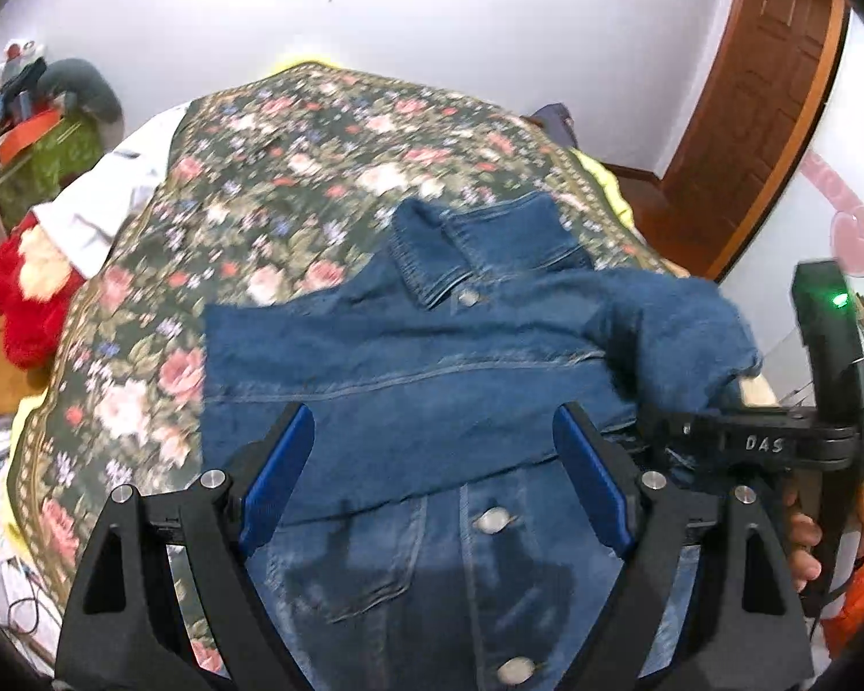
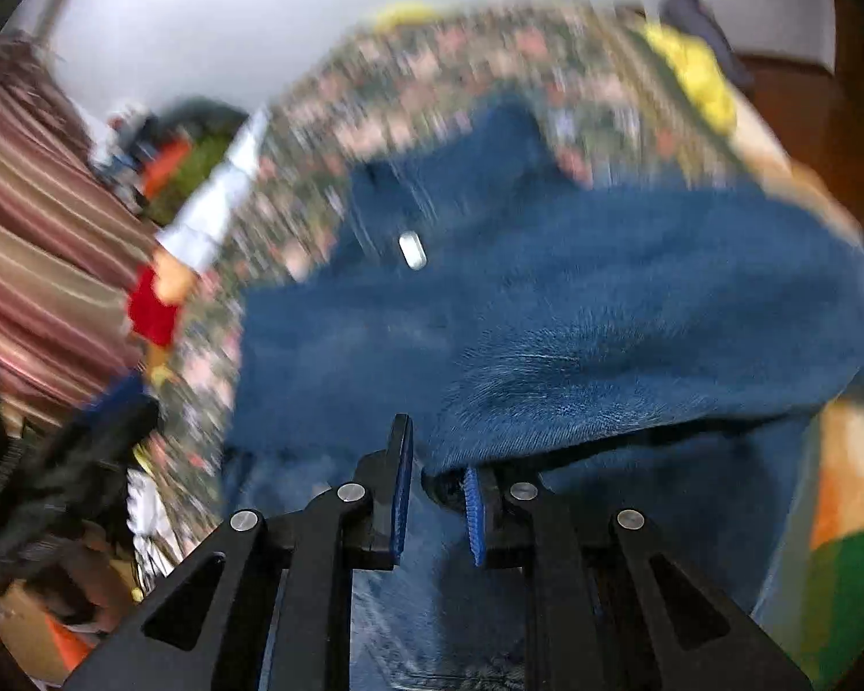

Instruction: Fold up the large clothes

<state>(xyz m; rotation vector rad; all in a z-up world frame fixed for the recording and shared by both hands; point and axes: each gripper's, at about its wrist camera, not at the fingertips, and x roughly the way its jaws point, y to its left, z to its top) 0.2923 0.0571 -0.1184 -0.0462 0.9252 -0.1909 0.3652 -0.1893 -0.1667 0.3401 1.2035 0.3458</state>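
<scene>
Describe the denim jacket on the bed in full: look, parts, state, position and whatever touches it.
The denim jacket is mid-blue cotton denim with pale topstitching, a turned-down collar, silver metal buttons and a chest pocket. It lies front up on the floral bedspread, one sleeve already folded flat across the chest. The right gripper pinches cloth at the other side and lifts it in a raised fold. The left gripper hangs open over the buttoned front, gripping nothing.

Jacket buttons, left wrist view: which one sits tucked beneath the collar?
The small top button, directly under the collar; the other two lie lower, between the gripper fingers.
</scene>
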